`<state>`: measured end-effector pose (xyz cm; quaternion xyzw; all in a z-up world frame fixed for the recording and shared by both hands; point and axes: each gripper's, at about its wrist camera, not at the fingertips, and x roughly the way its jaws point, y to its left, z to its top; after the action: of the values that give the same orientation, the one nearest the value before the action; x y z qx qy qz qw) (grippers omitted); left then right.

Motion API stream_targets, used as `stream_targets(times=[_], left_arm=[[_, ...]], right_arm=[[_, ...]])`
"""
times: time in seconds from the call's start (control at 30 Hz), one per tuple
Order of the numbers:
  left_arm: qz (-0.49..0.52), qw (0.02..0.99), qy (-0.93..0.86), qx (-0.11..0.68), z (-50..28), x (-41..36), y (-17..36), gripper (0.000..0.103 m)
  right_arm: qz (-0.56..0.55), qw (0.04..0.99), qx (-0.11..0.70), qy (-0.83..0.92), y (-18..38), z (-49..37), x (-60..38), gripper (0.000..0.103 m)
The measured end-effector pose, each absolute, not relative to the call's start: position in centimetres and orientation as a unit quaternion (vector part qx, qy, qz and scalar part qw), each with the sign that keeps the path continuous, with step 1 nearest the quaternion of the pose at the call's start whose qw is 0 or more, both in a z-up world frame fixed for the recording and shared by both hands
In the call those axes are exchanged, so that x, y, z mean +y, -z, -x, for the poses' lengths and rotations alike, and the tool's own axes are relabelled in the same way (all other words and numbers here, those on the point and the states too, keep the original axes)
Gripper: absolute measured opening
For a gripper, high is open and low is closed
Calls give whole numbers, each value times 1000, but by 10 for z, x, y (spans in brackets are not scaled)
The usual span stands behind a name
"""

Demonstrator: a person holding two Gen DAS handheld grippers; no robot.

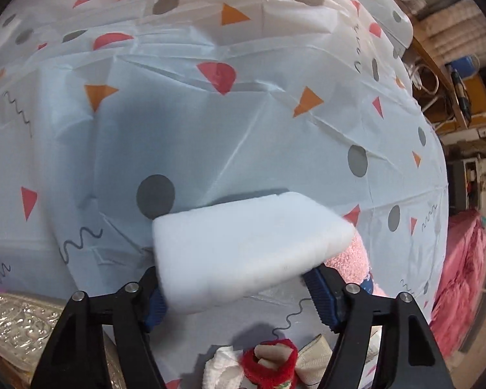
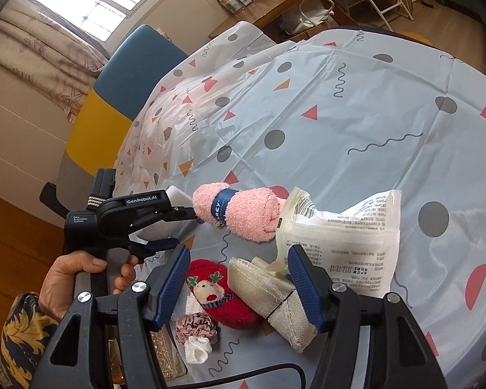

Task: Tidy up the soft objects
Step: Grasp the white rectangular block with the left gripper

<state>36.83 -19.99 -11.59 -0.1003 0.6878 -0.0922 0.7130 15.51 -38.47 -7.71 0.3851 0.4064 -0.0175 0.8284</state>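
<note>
Sitting nearest the lens: left gripper (image 1: 239, 287), its 2 blue pads pinching a white rectangular foam sponge (image 1: 249, 246) by its short ends, over the patterned plastic tablecloth (image 1: 210, 129). Lying just beside the sponge: pink rolled fleece towel with blue band (image 2: 236, 212). Clamping a cream lace ribbon roll (image 2: 269, 295) between its pads: right gripper (image 2: 239, 287). Resting beneath: red plush reindeer sock (image 2: 220, 295), mauve scrunchie (image 2: 196, 327).
</note>
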Motion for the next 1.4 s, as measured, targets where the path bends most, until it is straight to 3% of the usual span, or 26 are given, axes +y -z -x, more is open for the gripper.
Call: stream_targets(times=[0.27,0.43,0.53,0.63,0.77,0.97,1.03,1.1,1.17,1.4], left_arm=[[204,715,49,667,-370,-165,91,84],[104,759,60,640,-379,-169,55,84],[-76,800,92,588,-378,-197,35,95],[-195,787,128,572,-372,-217,42,96],[-251,750,166,589,-368,-236,72,96],[-342,740,180,551,-351,-260,101,96],[-378,738,172,532,-347,-265,112,92],[-378,728,175,545,-349,-267,123,70],[-357,725,179,561,-353,-264,131,58],[-294,758,174,556,-359,-238,94,55]], right_arm=[[-398,821,408,20,80,-153,-388,64],[-399,820,410,15,80,-154,-387,64],[-401,819,411,12,80,-154,-387,64],[-398,817,417,15,82,-155,-386,64],[-396,818,416,16,81,-155,-386,64],[-400,815,419,18,83,-154,-388,64],[-398,816,419,19,83,-155,-387,64],[-399,815,420,20,83,-155,-388,64],[-396,817,419,20,83,-155,-387,64],[-388,827,407,14,77,-155,-386,64]])
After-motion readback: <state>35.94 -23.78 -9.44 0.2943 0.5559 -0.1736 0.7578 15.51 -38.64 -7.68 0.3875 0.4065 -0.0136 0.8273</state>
